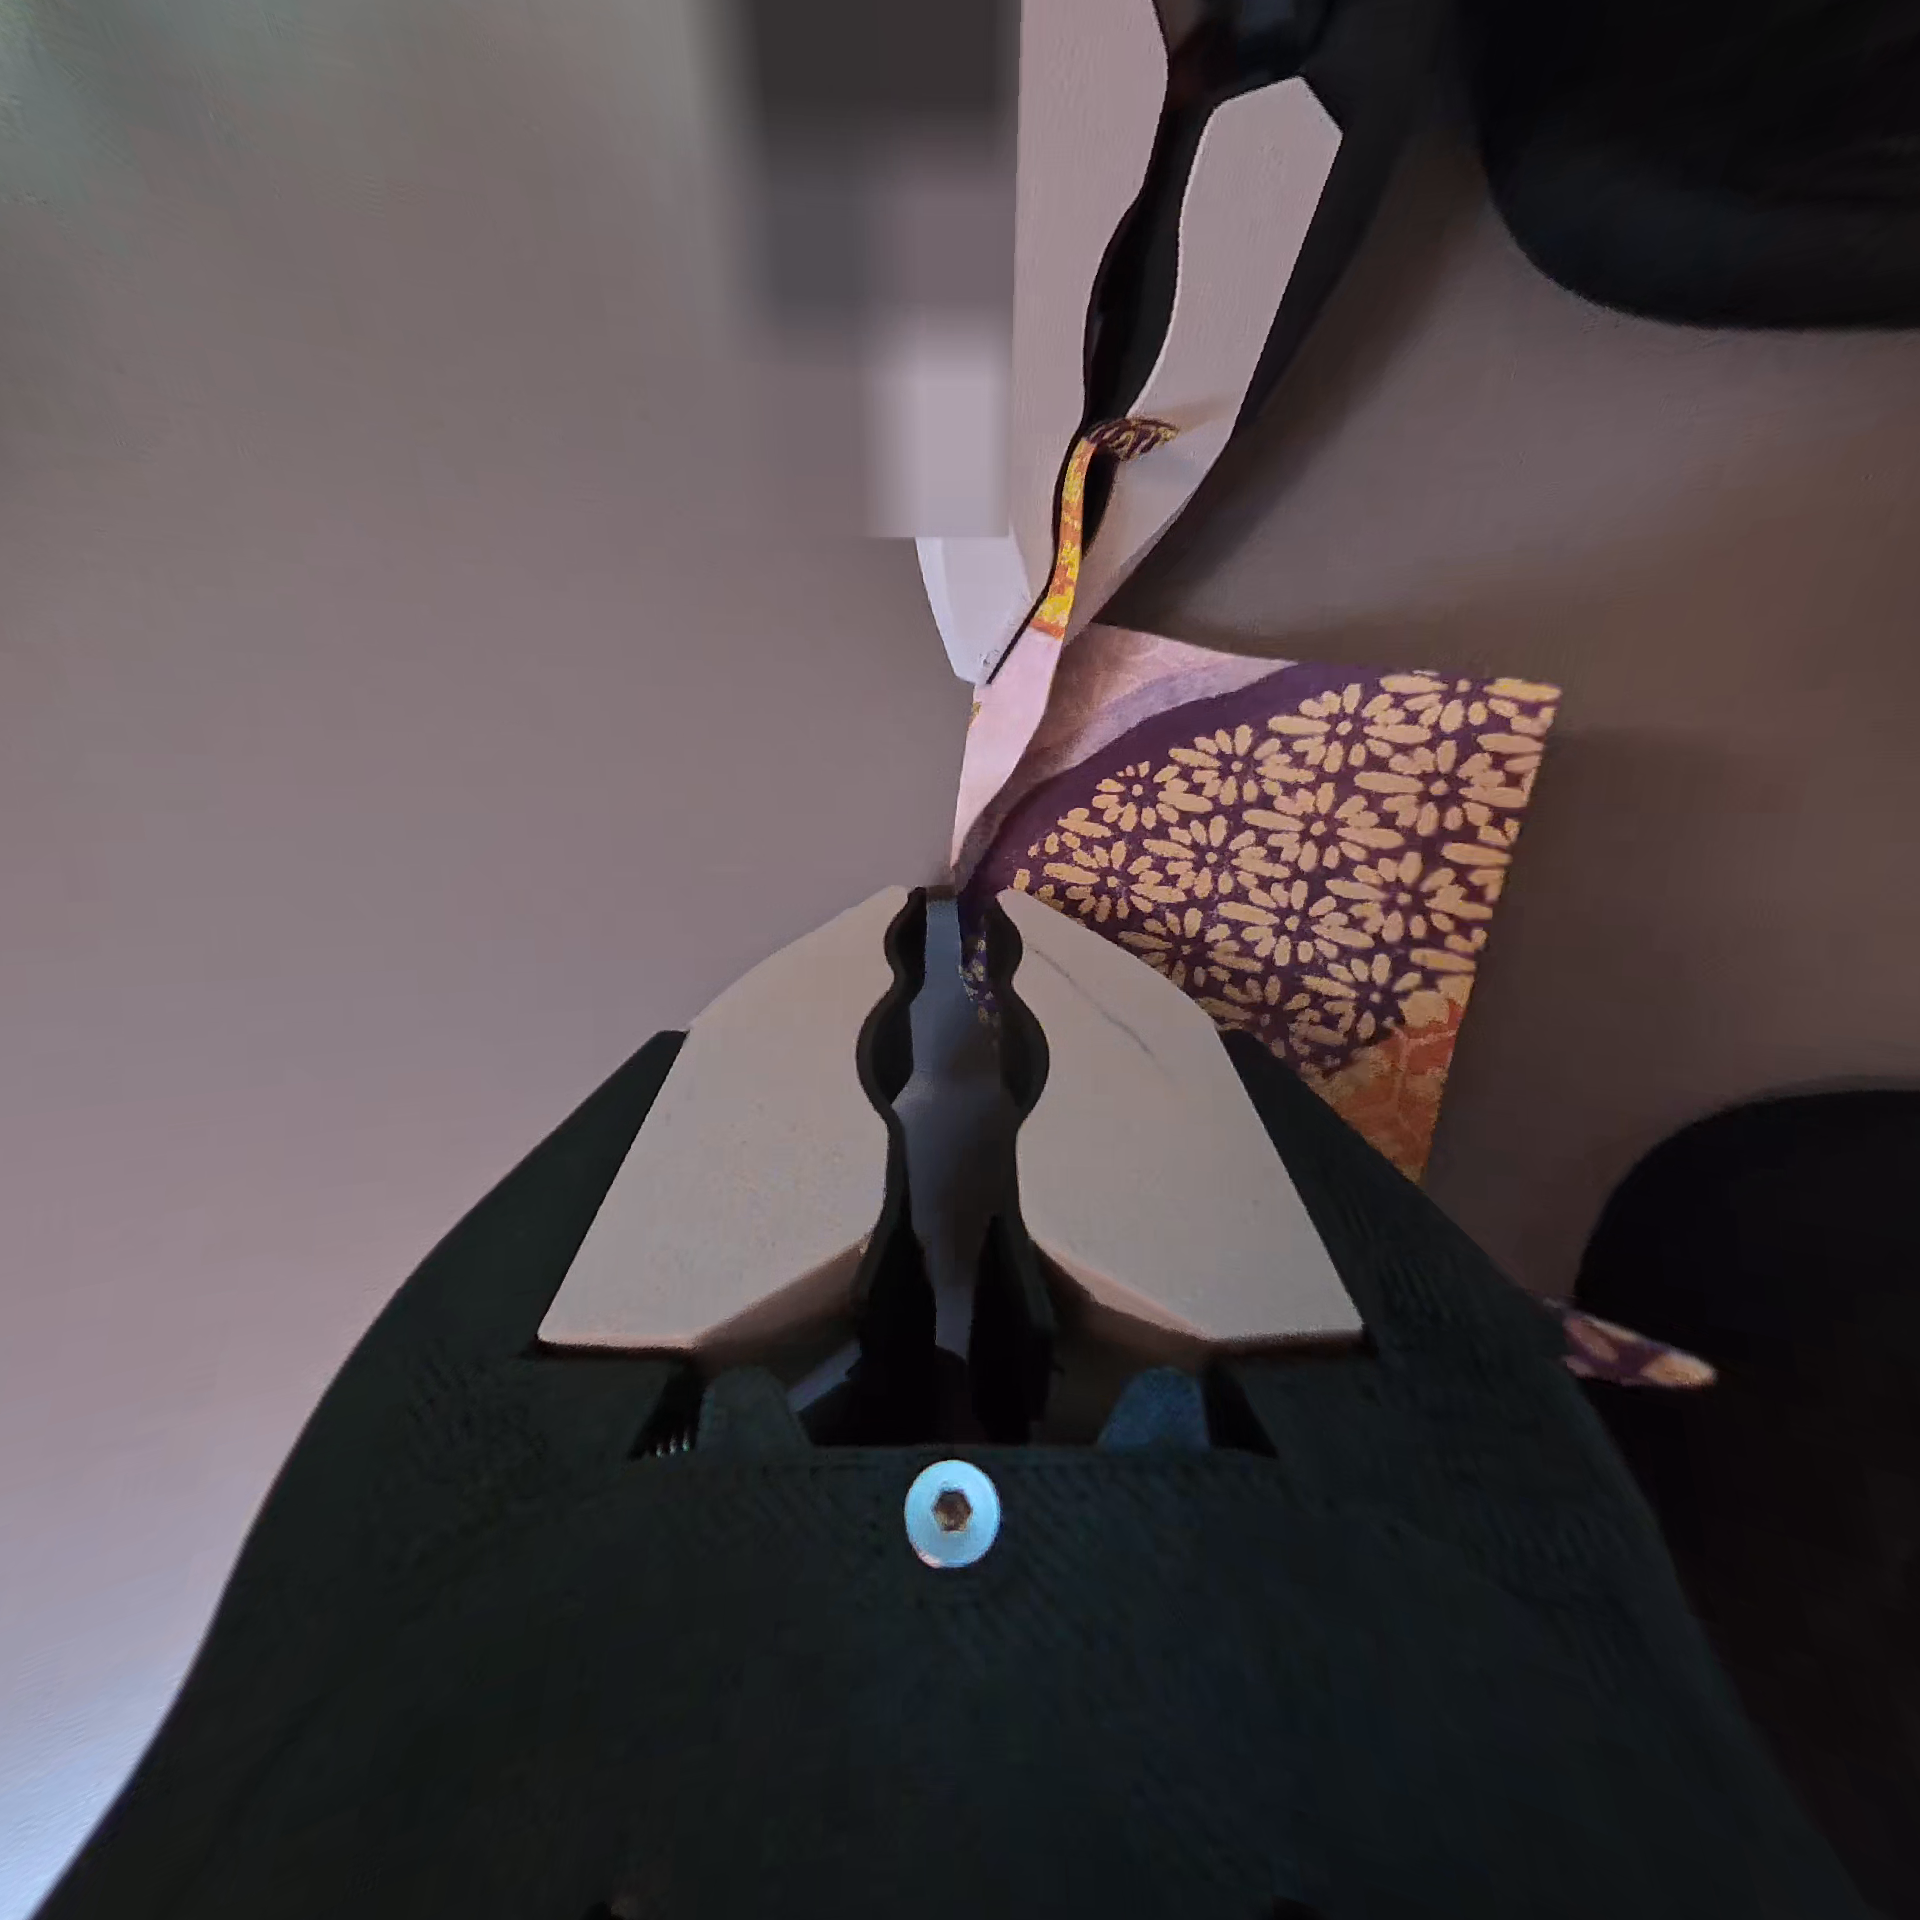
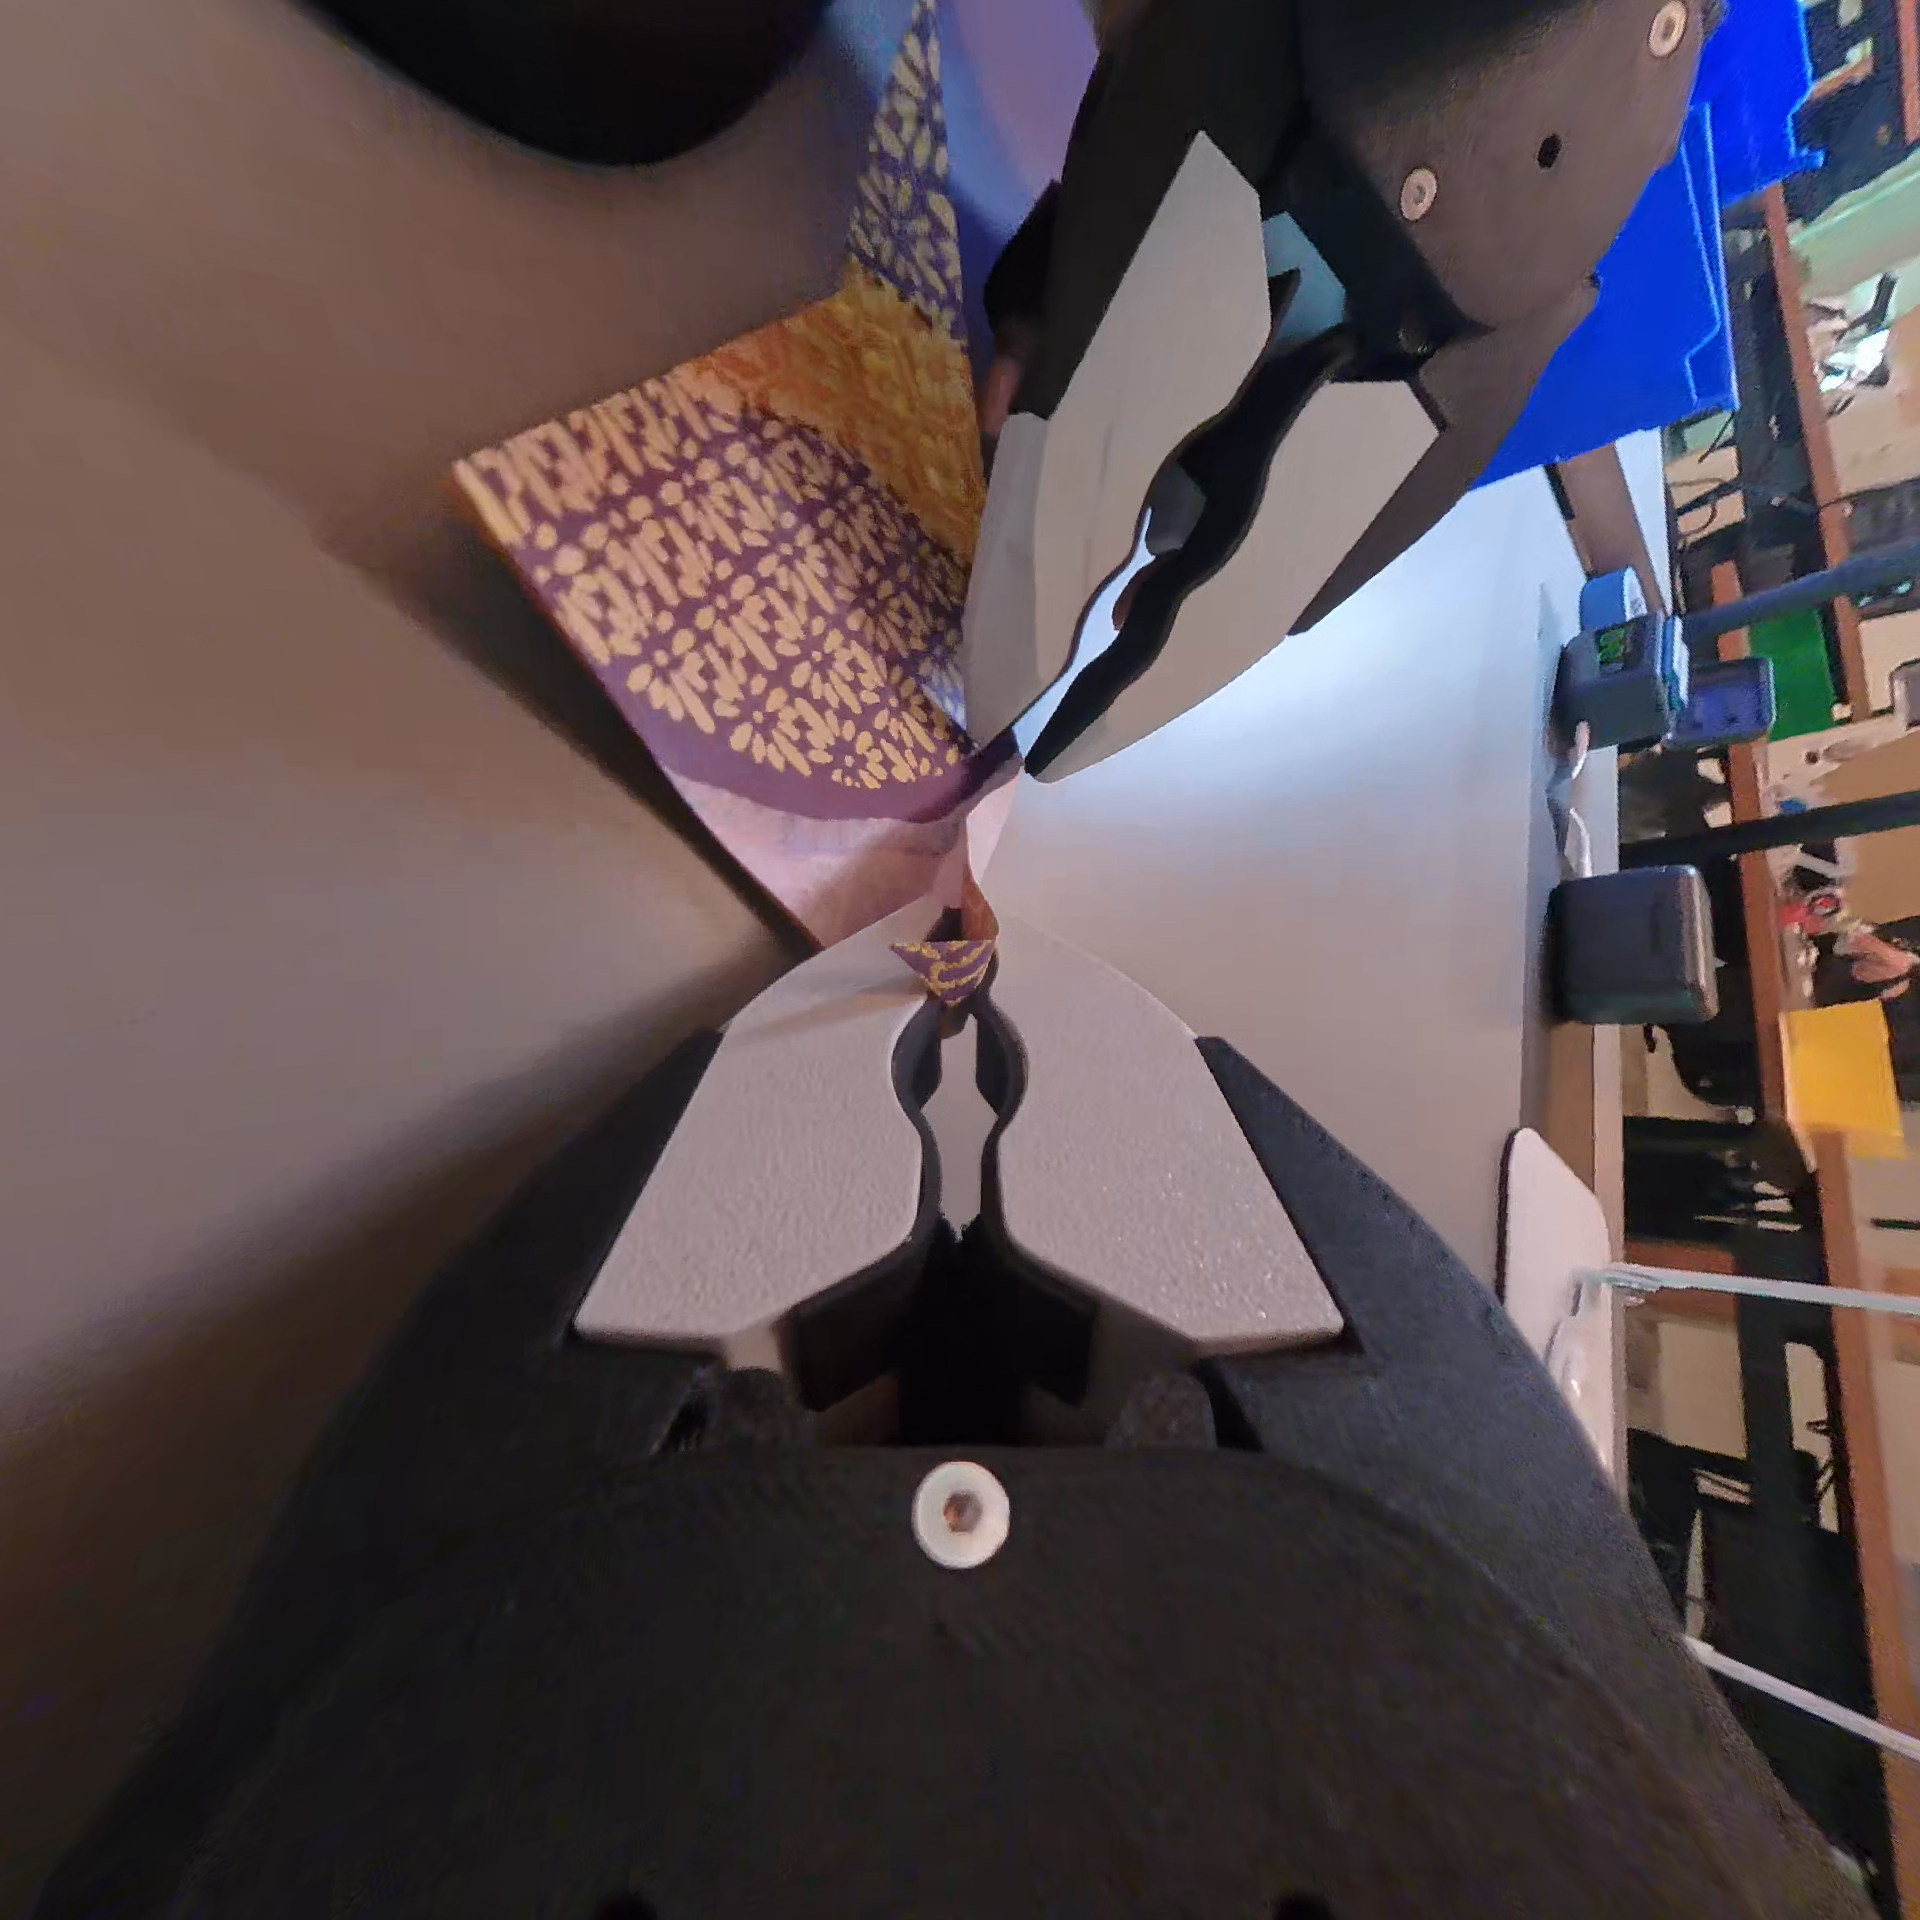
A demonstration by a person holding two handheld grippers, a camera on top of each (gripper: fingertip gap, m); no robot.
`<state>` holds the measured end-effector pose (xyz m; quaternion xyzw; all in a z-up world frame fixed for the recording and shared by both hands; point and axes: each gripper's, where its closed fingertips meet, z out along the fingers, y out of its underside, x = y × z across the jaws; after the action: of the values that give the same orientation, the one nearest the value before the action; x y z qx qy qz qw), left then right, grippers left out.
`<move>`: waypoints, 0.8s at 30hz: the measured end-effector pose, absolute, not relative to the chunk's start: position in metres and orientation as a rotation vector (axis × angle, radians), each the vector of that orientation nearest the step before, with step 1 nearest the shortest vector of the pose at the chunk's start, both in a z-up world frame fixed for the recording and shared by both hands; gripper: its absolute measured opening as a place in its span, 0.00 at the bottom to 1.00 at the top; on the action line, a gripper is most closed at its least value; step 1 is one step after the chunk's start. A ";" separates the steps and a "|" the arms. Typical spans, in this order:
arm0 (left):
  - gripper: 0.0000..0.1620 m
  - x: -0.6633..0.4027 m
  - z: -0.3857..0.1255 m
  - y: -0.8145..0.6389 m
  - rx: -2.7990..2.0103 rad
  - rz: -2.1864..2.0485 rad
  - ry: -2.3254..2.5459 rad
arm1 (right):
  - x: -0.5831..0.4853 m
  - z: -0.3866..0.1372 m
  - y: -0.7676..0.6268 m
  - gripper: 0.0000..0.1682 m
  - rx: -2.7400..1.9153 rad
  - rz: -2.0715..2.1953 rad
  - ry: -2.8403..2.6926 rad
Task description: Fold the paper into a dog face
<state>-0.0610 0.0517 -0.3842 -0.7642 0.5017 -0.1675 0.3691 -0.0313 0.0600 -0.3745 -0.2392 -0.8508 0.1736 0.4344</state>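
The paper is purple with a yellow flower pattern, an orange patch and a pale lilac area. It is folded and fans out to the right in the left wrist view. My left gripper is shut on one end of its folded edge. My right gripper faces it from above, shut on the other end of that edge. In the right wrist view my right gripper pinches a small purple paper tip, the paper spreads up and left, and my left gripper grips it from above. The tips are close together.
The white table top lies under the grippers. A black box, blue bins and cluttered shelves stand beyond its far edge. Dark rounded shapes sit at the upper right and lower right of the left wrist view.
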 end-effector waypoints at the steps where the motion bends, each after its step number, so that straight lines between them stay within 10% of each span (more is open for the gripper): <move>1: 0.06 -0.060 -0.384 0.051 -1.946 -0.413 1.299 | -0.030 -0.374 0.058 0.00 -0.582 0.435 -2.118; 24: 0.02 -0.060 -0.383 0.053 -1.979 -0.401 1.230 | -0.029 -0.378 0.057 0.00 -0.348 0.111 -2.139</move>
<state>-0.0601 0.0535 -0.3834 -0.7747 0.4814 -0.1568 0.3789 -0.0286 0.0566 -0.3782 -0.1419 -0.8717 0.0451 0.4669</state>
